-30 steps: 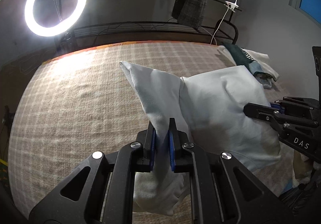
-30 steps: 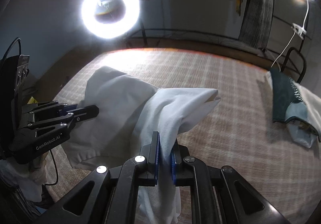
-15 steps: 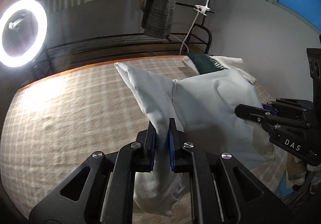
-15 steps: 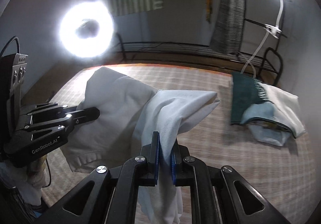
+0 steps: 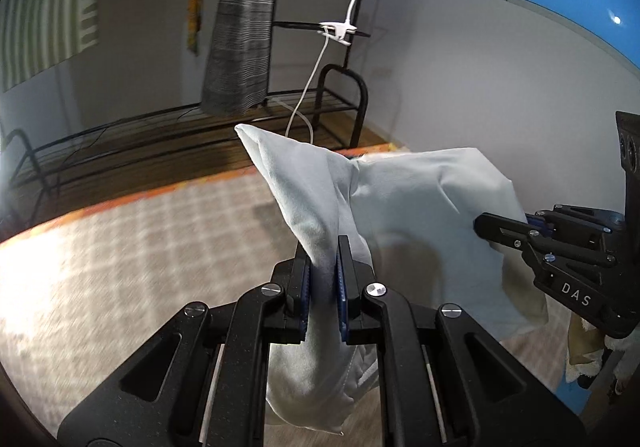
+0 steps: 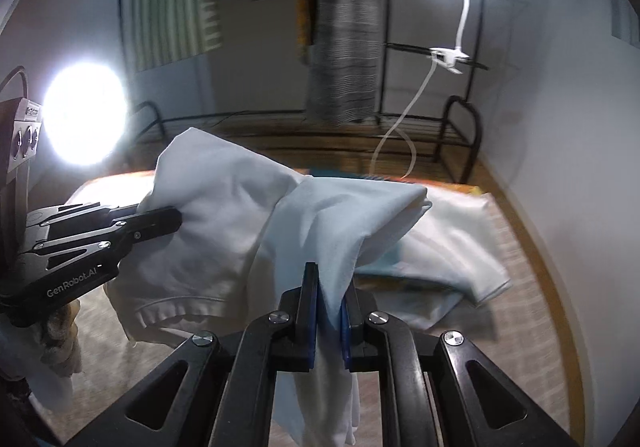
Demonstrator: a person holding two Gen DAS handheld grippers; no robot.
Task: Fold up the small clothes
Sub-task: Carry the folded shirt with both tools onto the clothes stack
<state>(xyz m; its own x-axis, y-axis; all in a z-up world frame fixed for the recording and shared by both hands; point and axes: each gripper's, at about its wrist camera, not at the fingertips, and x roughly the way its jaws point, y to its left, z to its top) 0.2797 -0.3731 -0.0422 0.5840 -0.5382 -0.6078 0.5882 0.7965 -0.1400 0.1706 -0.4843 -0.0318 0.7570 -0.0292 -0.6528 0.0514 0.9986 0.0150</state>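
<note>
Up off the plaid mat [image 5: 120,255], white garment [image 5: 400,215] now swung toward 2 o'clock, left gripper [image 5: 323,279] and right gripper [image 6: 329,307] both pinching it, probably lining up the fold.

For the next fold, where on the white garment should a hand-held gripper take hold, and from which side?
Judging by the pose, the white garment is best gripped at its ribbed hem, which hangs free at the lower edge. Come in from below, jaws across the band; it looks thicker there.

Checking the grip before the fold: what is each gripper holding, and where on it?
Both hold the same white garment: the left gripper pinches one bunched edge, the right gripper another, with the cloth slung between them.
</note>
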